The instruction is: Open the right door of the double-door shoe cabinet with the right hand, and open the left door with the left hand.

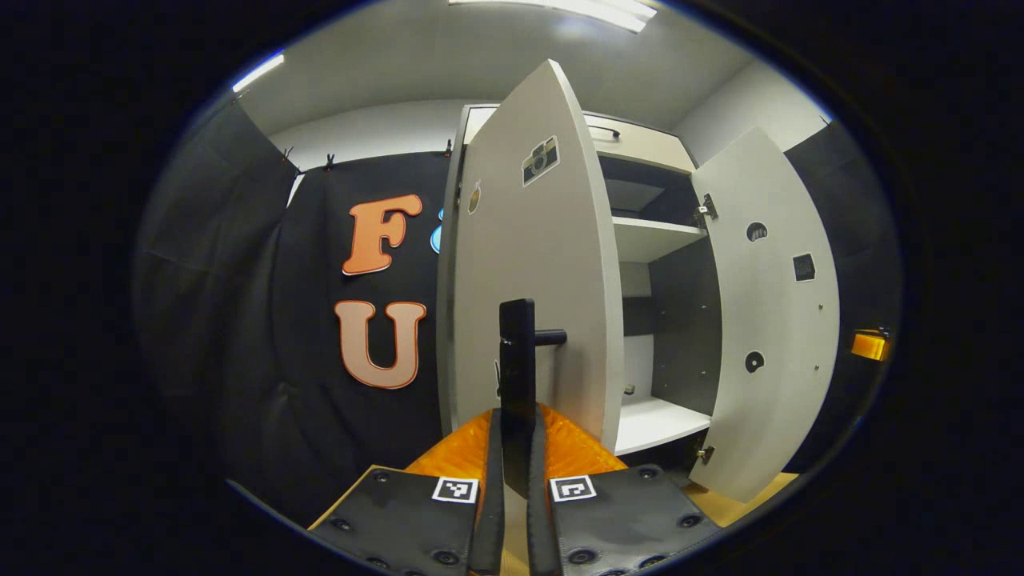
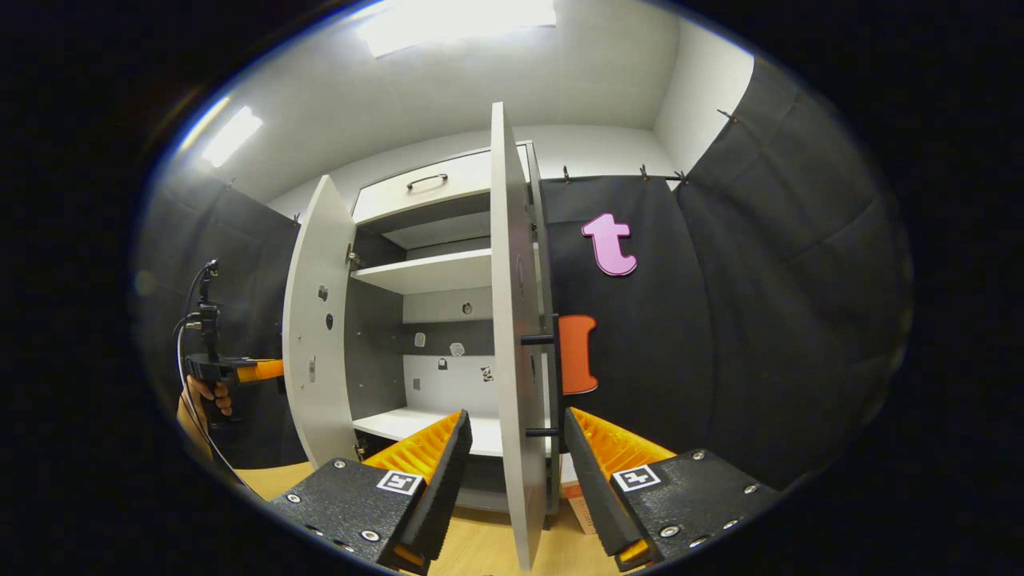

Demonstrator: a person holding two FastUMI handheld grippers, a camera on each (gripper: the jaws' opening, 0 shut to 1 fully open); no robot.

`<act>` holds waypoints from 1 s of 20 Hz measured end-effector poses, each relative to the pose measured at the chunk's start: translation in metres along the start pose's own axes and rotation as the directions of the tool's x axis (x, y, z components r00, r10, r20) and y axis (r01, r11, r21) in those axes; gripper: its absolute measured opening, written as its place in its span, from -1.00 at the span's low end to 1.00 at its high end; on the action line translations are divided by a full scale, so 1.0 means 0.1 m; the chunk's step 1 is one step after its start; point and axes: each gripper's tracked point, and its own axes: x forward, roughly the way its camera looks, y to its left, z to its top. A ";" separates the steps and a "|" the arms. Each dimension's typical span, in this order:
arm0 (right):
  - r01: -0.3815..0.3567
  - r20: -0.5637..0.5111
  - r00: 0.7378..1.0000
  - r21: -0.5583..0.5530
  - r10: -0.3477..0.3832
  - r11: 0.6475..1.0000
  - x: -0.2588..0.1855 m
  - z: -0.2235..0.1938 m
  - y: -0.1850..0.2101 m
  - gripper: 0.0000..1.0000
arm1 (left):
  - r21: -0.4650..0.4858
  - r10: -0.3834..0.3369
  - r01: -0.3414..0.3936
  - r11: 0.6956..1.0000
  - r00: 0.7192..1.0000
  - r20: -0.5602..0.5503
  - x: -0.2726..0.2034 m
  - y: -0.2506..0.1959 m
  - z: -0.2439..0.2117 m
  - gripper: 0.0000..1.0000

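At shoe cabinet (image 2: 432,272): both doors swung out. My left tool (image 1: 517,448) clenched on left door handle (image 1: 517,360); my right tool (image 2: 516,448) released, straddling right door (image 2: 512,336) edge. Task nearly done.

No legible txt or labels.

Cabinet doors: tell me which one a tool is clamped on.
The left door: the left tool is shut on its black handle. The right door stands between open fingers.

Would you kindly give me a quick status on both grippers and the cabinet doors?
Left gripper shut on left door handle. Right gripper open, straddling right door edge. Both doors open, nothing blocking.
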 end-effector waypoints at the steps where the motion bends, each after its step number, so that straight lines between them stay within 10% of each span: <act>1: -0.006 -0.005 1.000 -0.005 0.006 1.000 0.02 -0.01 0.03 0.44 | 0.002 0.017 -0.017 1.000 1.000 0.002 0.00 0.05 -0.01 -0.63; 7: -0.022 -0.015 1.000 -0.022 0.022 1.000 0.07 0.00 0.20 0.44 | -0.002 0.157 -0.157 0.988 0.988 -0.008 -0.04 0.42 -0.01 -0.75; 20: -0.046 -0.034 0.999 -0.101 0.043 0.994 -0.07 0.07 0.46 0.51 | 0.049 0.164 -0.168 0.985 0.984 0.072 -0.19 0.48 0.16 -0.81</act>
